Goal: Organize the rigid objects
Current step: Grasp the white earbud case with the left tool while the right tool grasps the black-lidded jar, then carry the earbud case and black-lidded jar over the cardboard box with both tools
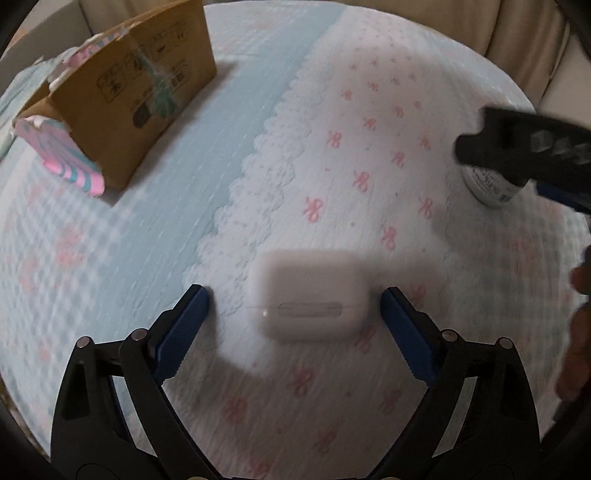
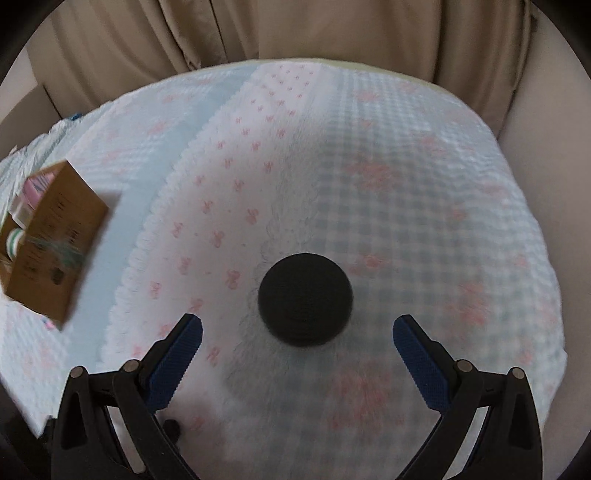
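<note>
A white earbuds case point(image 1: 308, 297) lies on the quilted cloth between the open fingers of my left gripper point(image 1: 295, 302), which straddles it without touching. In the right wrist view a jar with a round black lid point(image 2: 304, 297) stands just ahead of my open right gripper point(image 2: 297, 330). The left wrist view shows the same jar's white labelled body point(image 1: 491, 186) at the far right, partly hidden by the right gripper's black finger point(image 1: 517, 147). An open cardboard box point(image 1: 136, 92) stands at the back left and shows in the right wrist view point(image 2: 55, 240).
The box holds pink, white and teal striped items point(image 1: 70, 162). The pastel quilt with pink bows point(image 1: 332, 147) covers a round table point(image 2: 554, 332). Beige curtains point(image 2: 295, 33) hang behind it.
</note>
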The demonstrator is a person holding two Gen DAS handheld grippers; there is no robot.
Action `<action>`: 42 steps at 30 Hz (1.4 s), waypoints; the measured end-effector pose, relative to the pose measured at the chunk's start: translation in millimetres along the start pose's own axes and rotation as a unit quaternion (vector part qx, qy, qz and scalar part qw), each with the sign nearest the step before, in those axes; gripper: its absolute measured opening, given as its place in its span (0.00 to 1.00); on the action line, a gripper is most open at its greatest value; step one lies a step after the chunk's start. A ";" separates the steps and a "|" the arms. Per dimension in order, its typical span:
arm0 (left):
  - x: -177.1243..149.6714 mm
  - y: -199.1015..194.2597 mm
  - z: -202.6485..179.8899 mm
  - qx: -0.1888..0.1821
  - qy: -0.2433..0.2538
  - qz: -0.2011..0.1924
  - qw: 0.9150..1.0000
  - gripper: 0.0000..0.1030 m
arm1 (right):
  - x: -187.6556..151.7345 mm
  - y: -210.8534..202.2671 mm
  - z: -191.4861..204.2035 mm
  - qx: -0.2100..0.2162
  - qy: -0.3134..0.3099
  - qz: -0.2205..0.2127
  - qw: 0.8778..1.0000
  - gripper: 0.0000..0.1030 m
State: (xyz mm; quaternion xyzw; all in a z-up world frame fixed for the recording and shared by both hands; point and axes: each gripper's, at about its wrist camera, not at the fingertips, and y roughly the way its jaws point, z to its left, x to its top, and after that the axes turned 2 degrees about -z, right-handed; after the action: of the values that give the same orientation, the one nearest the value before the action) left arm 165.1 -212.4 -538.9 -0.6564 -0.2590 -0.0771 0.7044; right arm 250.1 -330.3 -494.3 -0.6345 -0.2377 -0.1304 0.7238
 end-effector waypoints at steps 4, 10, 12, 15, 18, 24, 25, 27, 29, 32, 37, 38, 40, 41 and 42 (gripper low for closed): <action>1.0 0.8 -5.7 -0.008 0.008 -0.007 1.000 0.79 | -0.9 18.8 0.6 0.004 -0.008 0.006 1.000 0.85; 7.6 -3.5 -1.4 -0.028 0.006 0.000 1.000 0.56 | -1.1 25.2 -1.7 -0.006 -0.004 0.005 1.000 0.51; 9.4 -4.0 1.2 -0.032 0.006 0.000 0.999 0.56 | -0.5 26.0 -4.8 -0.002 0.005 0.006 1.000 0.51; 10.5 -5.3 3.3 -0.039 0.010 0.000 0.999 0.56 | -1.2 26.8 -0.9 -0.010 -0.003 0.004 1.000 0.51; 11.0 -10.0 7.3 -0.046 0.009 -0.001 0.999 0.56 | -0.7 25.5 -0.8 -0.010 0.000 0.006 1.000 0.51; 20.2 -32.8 19.5 -0.060 0.007 -0.012 0.998 0.56 | 5.0 4.7 -0.2 -0.013 0.015 -0.005 1.000 0.51; 23.5 -39.4 22.0 -0.063 0.008 -0.016 0.998 0.56 | 7.1 -3.3 0.6 -0.015 0.016 -0.009 1.000 0.51; 33.5 -57.9 29.5 -0.068 0.008 -0.027 0.997 0.56 | 12.0 -21.9 2.9 -0.015 0.021 -0.018 1.000 0.51; 44.8 -76.0 36.5 -0.073 0.006 -0.039 0.997 0.56 | 18.0 -40.7 5.7 -0.014 0.025 -0.028 0.999 0.51; 68.1 -111.9 51.8 -0.086 0.010 -0.058 0.995 0.56 | 28.3 -81.4 12.1 -0.014 0.034 -0.049 0.998 0.51; 115.5 -181.2 87.9 -0.103 0.020 -0.089 0.991 0.56 | 49.2 -161.1 35.2 -0.007 0.035 -0.078 0.996 0.51; 121.9 -191.1 93.6 -0.104 0.023 -0.091 0.990 0.56 | 52.9 -175.2 42.0 -0.005 0.029 -0.082 0.996 0.51; 138.9 -215.5 109.8 -0.106 0.027 -0.103 0.989 0.56 | 59.6 -200.8 56.7 0.003 0.019 -0.091 0.996 0.51; 146.7 -225.3 116.5 -0.104 0.031 -0.109 0.988 0.56 | 63.2 -210.9 63.0 0.007 0.018 -0.095 0.995 0.51; 153.4 -236.9 124.9 -0.098 0.037 -0.118 0.987 0.56 | 68.3 -222.2 71.2 0.014 0.020 -0.100 0.995 0.51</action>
State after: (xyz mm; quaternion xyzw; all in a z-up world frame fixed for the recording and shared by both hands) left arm 156.9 -86.4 -257.3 -0.6840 -0.3000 -0.2088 0.6313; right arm 186.6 -288.5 -263.3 -0.5946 -0.2878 -0.2115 0.7204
